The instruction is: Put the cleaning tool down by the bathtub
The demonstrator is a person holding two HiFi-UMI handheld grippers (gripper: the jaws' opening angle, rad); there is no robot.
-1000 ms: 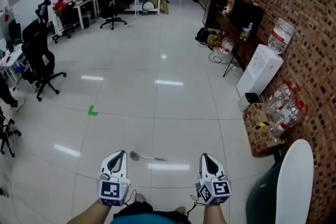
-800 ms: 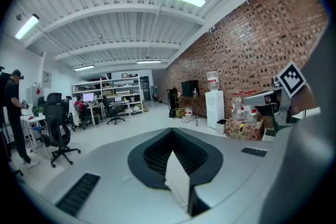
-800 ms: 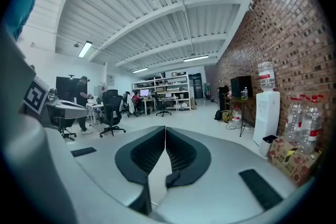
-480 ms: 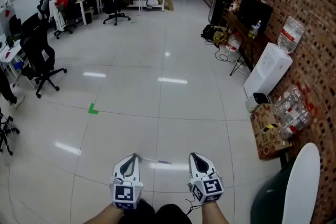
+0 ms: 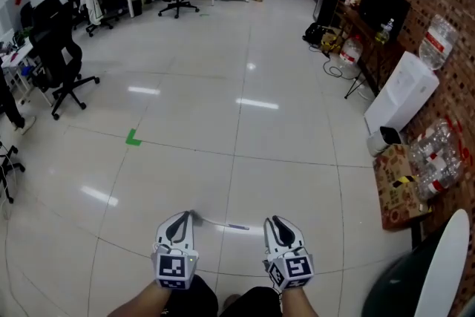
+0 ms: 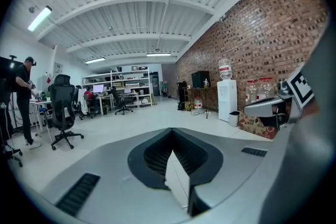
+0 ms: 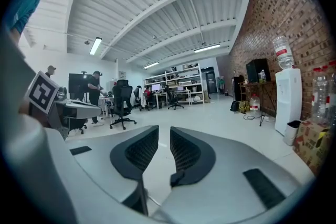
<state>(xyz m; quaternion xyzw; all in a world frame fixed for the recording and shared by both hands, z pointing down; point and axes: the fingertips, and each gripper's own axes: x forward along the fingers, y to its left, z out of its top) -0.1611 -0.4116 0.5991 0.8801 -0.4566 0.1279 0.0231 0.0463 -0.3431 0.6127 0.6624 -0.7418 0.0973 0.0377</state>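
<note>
Floor (image 5: pixel 245 137): pale glossy tiles that carry everything here; desks and office chairs stand at its far left edge, a brick wall runs along its right edge.
Bathtub (image 5: pixel 451 256): white curved rim at the floor's near right corner, partly out of frame.
Left gripper (image 5: pixel 180 217): held low over the near edge of the floor; jaws clenched tip to tip, with nothing between them.
Right gripper (image 5: pixel 276 222): level with the left one, near it; jaws opening, a narrow gap, nothing gripped.
Cleaning tool (image 5: pixel 223 224): thin-handled, flat on the tiles between the two grippers' tips, its head just beside the left one, well apart from the bathtub.
</note>
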